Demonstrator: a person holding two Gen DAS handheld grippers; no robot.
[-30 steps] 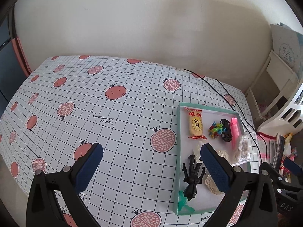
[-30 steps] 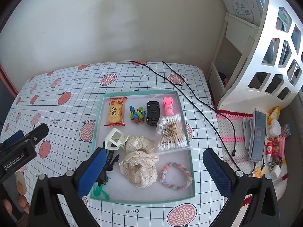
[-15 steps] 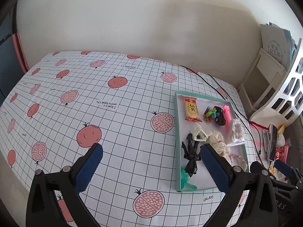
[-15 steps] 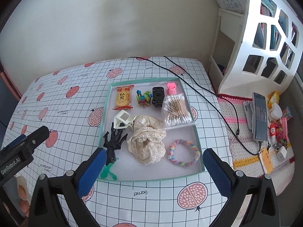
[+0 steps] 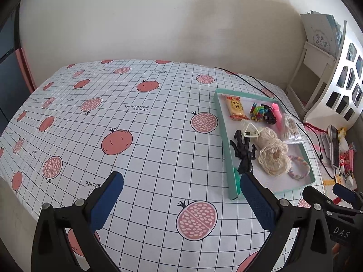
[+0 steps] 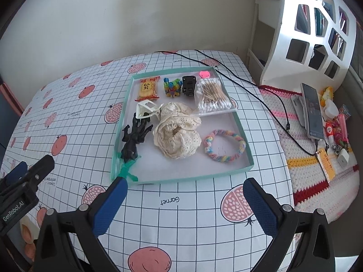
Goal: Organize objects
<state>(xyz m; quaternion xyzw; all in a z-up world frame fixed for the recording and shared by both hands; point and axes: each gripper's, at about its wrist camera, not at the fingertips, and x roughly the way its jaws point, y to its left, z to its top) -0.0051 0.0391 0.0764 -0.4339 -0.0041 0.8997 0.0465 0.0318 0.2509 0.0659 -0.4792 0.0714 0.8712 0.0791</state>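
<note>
A teal-rimmed tray lies on the pomegranate-print tablecloth. Inside it sit a yellow snack packet, colourful small clips, a black clip, a pink comb, a bag of cotton swabs, a white claw clip, a black claw clip, a cream lace scrunchie, a pastel braided ring and a teal clip. My right gripper is open, just in front of the tray. My left gripper is open over the cloth, left of the tray.
A black cable runs across the table's far right corner. A white shelf unit stands to the right, above a crocheted mat with a phone and small items. A wall rises behind the table.
Both grippers have pulled back and up from the tray, which now looks farther away in each view. Both stay open and nothing in the tray has moved.
</note>
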